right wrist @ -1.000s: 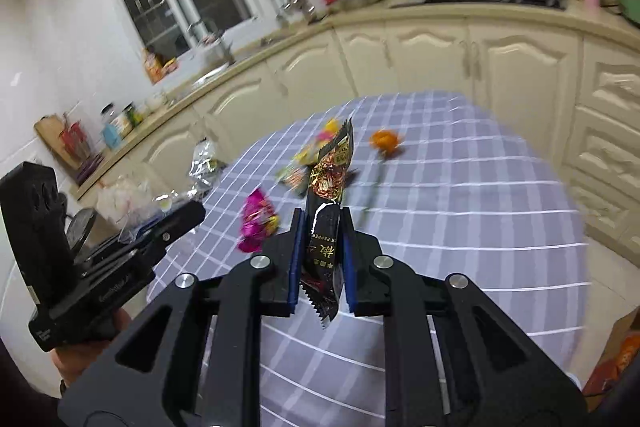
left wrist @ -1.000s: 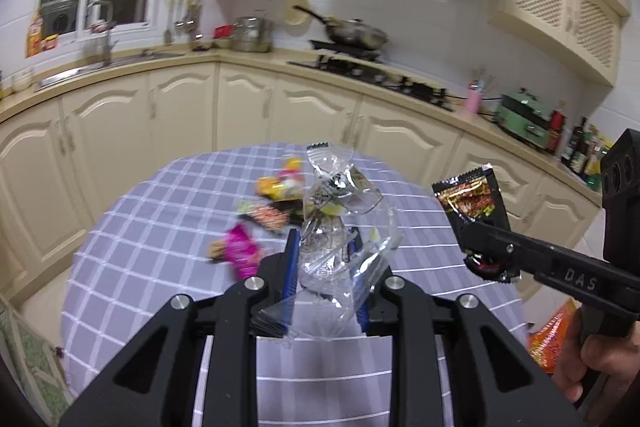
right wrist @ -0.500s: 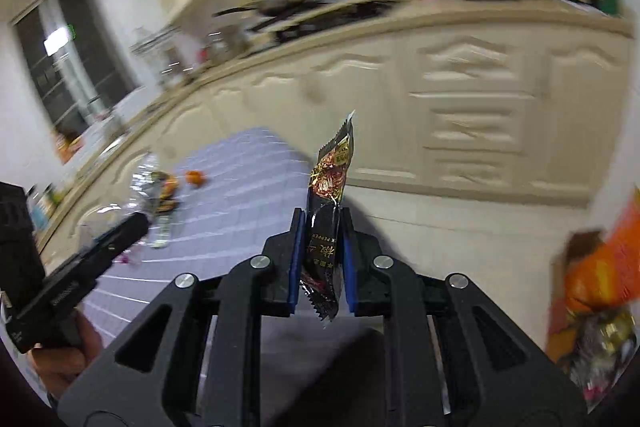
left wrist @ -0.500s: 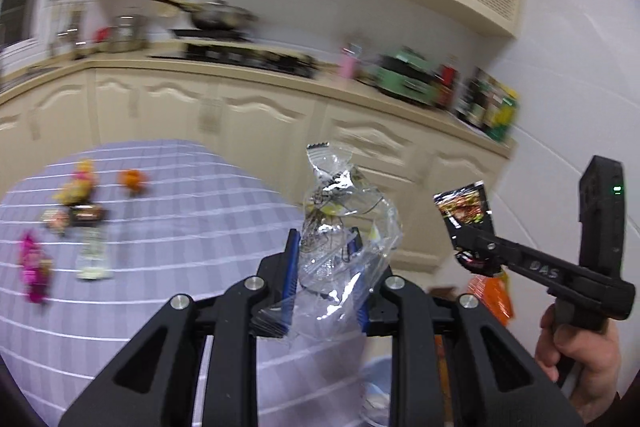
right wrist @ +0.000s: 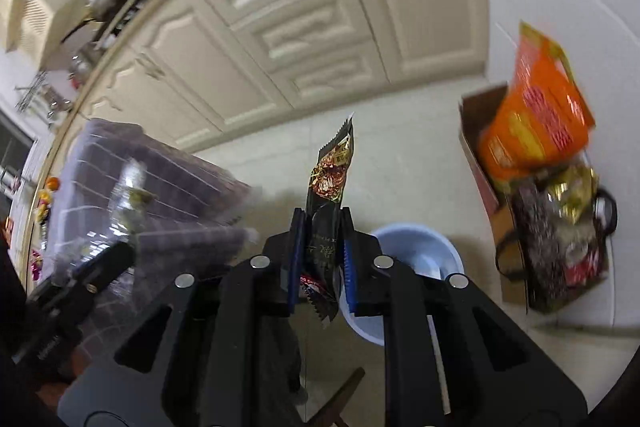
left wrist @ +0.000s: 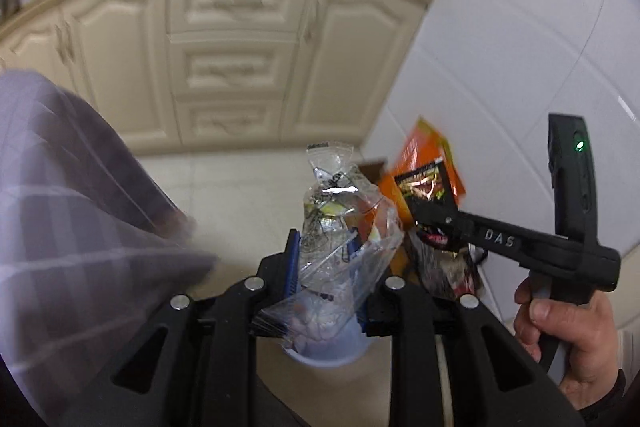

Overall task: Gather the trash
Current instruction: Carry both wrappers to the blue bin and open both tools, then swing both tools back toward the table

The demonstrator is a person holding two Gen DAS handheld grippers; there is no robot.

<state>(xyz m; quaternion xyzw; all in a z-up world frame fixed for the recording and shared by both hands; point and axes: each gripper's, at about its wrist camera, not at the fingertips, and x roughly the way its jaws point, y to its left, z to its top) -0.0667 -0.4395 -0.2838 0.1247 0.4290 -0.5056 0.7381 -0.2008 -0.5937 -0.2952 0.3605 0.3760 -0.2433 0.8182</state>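
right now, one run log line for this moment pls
left gripper: shut on clear plastic bag | right gripper: shut on dark snack wrapper | both above pale blue bin on floor | nothing dropped yet

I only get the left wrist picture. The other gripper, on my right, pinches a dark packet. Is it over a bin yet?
Observer: Nearly. In the right wrist view a pale blue bin shows open-topped on the floor, just below and right of the right gripper and its dark packet.
Operator: What is that orange thing by the wall?
Observer: An orange bag standing in an open cardboard box.
Operator: Anything left on the table?
Observer: Yes, small bright pieces lie on the table.
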